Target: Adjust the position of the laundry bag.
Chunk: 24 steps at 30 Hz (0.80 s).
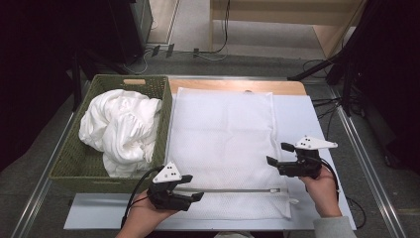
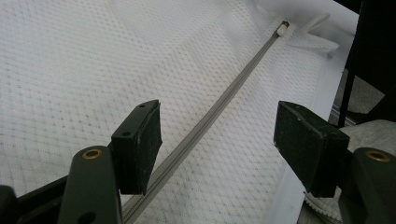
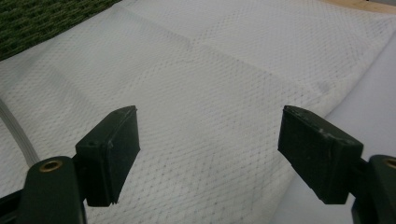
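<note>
Hovering with jaws wide and empty, both grippers [image 1: 190, 187] [image 1: 278, 153] had not yet unzipped the mesh bag [image 1: 223, 134]; white laundry [image 1: 121, 126] remained in the basket [image 1: 79, 163].

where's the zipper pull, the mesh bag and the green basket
zipper pull [image 2: 282, 29], left gripper view, on the small white slider at the far end of the zip.
mesh bag [image 1: 223, 124], high view, on the middle of its flat white netting.
green basket [image 1: 74, 158], high view, on its woven left wall.

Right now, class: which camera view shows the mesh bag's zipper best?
The left gripper view: the zipper runs between the open jaws up to its pull. The high view shows its whole line, small. The right gripper view catches a short stretch at the edge.
</note>
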Tool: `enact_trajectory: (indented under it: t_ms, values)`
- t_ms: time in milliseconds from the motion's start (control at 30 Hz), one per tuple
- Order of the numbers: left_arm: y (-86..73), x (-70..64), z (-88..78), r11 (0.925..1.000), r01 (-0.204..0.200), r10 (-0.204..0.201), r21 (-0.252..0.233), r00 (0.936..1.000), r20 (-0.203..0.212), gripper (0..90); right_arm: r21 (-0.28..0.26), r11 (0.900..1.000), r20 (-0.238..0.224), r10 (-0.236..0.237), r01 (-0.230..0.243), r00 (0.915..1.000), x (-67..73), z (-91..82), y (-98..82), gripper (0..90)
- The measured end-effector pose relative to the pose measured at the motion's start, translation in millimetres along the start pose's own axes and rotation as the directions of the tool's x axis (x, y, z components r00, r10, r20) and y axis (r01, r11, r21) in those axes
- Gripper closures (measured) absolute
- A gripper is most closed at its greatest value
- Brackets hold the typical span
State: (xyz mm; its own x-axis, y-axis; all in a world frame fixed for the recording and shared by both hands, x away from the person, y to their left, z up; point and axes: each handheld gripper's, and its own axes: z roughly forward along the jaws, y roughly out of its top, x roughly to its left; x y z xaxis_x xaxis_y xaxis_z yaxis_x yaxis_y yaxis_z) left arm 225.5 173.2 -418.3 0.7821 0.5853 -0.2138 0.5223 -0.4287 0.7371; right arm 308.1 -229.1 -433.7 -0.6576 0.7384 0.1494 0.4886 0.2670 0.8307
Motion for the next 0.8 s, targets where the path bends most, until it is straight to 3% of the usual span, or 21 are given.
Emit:
enact_trajectory:
  t_ms: [267,333,433,533,667,800]
  values:
    - [0.0,-0.2,-0.4,1.0000,-0.002,0.002,-0.002,1.0000,-0.003,32.6,-0.029,1.000,0.012,-0.010,0.011,0.9999,0.7,-0.4,-0.3,19.8]
    - [0.0,-0.1,-0.8,1.0000,-0.004,0.004,0.000,1.0000,-0.006,32.6,-0.043,0.999,-0.004,-0.002,0.002,1.0000,-0.4,0.0,-0.5,16.9]
    - [0.1,0.0,-1.5,1.0000,-0.006,0.006,-0.002,1.0000,-0.008,32.6,0.005,1.000,-0.023,0.023,-0.023,0.9995,0.7,2.3,0.8,16.9]
    - [0.5,0.7,-1.8,1.0000,-0.002,0.002,-0.008,1.0000,-0.003,32.5,0.032,0.999,-0.044,0.002,-0.001,0.9990,1.7,1.4,1.4,16.9]
    - [0.5,0.8,-1.7,1.0000,-0.007,0.007,-0.003,1.0000,-0.006,32.6,0.030,1.000,-0.056,0.010,-0.008,0.9984,2.2,0.5,2.3,16.5]
    - [0.8,0.6,-1.9,1.0000,-0.006,0.006,-0.005,1.0000,-0.004,32.6,0.017,1.000,-0.055,-0.011,0.012,0.9984,4.8,0.2,4.1,16.7]
